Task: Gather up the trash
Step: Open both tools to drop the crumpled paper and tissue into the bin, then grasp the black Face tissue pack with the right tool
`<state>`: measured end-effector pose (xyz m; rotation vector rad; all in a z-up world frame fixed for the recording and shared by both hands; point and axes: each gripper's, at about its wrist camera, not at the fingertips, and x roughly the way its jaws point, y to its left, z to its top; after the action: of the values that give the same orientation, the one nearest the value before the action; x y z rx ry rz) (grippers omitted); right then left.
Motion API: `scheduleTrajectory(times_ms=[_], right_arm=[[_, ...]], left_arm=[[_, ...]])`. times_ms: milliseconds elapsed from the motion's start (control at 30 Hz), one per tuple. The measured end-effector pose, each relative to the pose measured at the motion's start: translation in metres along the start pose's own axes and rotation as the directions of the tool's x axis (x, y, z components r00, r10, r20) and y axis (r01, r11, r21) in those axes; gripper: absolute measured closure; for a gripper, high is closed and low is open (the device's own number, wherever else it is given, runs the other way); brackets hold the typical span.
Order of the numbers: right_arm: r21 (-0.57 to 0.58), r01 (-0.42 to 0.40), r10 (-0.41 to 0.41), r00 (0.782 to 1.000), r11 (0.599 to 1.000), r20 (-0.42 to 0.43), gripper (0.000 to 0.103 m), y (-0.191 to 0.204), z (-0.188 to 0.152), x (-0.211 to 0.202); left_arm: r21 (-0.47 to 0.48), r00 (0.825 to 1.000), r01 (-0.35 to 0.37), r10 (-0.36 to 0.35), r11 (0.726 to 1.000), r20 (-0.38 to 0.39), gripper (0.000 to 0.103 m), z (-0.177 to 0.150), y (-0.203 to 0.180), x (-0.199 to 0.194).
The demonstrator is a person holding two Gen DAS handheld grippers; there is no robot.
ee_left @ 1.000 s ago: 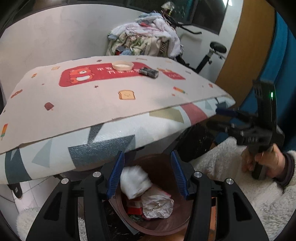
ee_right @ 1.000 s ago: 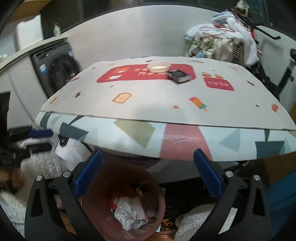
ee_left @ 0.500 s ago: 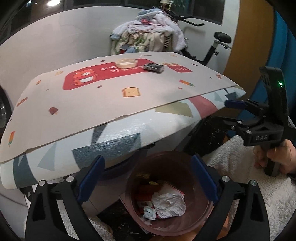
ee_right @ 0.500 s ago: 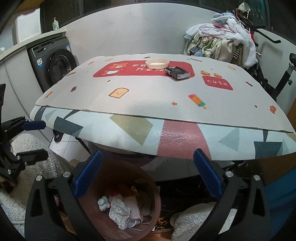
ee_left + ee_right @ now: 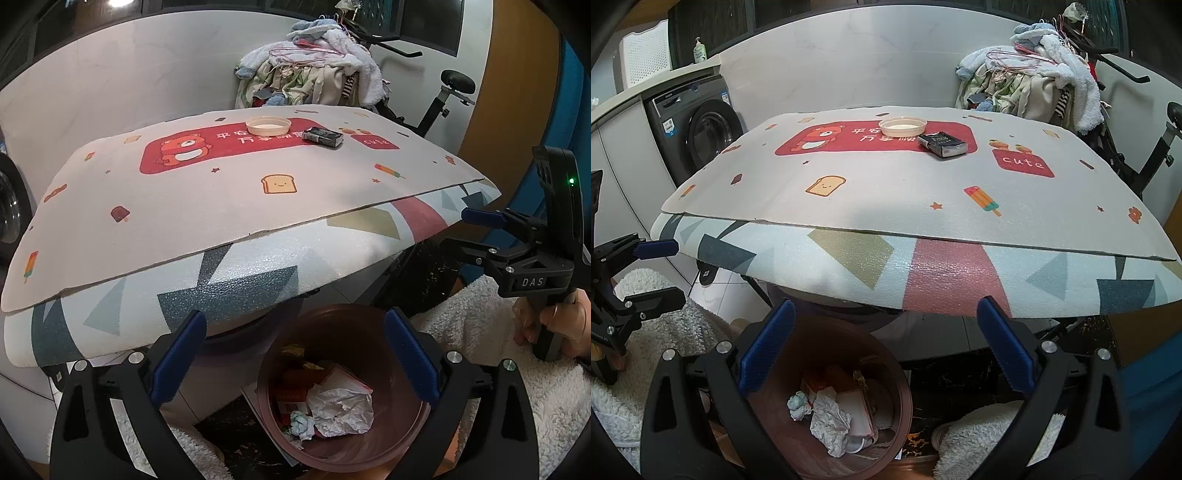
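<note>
A brown trash bin (image 5: pixel 406 439) stands on the floor under the table's near edge, holding crumpled white paper (image 5: pixel 340 408), a small bluish wad (image 5: pixel 301 424) and red packaging. It also shows in the right wrist view (image 5: pixel 894 373). My left gripper (image 5: pixel 295 358) is open and empty above the bin. My right gripper (image 5: pixel 884 349) is open and empty, also above the bin. On the table's far side lie a shallow round dish (image 5: pixel 268 126) and a dark small box (image 5: pixel 322 137).
The table (image 5: pixel 923 229) has a patterned mat and a padded edge overhanging the bin. A laundry pile (image 5: pixel 314 77) and exercise bike (image 5: pixel 447 96) stand behind. A washing machine (image 5: pixel 698 129) is at the left. White fluffy fabric (image 5: pixel 480 332) lies beside the bin.
My left gripper opened and let go of the white wad, which now lies in the bin. Both grippers rose, so more of the tabletop shows.
</note>
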<state>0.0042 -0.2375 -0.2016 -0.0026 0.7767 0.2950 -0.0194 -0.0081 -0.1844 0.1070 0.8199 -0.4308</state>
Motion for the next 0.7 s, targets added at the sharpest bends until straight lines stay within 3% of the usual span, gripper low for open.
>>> scheduleTrajectory(times_ms=[467,700], right_arm=[[0.074,-0.006,0.007,1.000,0.997,-0.005,0.006,-0.017,0.006,-0.003],[0.125,0.004,-0.001,1.000,0.992,-0.024,0.006,-0.035,0.027,0.008]], left_arm=[[-0.061,1.000,-0.004,0.006,0.998,0.021,0.007,0.012,0.017,-0.010],[0.021,0.999,-0.022,0.020,1.000,0.050,0.007,0.039,0.024,-0.017]])
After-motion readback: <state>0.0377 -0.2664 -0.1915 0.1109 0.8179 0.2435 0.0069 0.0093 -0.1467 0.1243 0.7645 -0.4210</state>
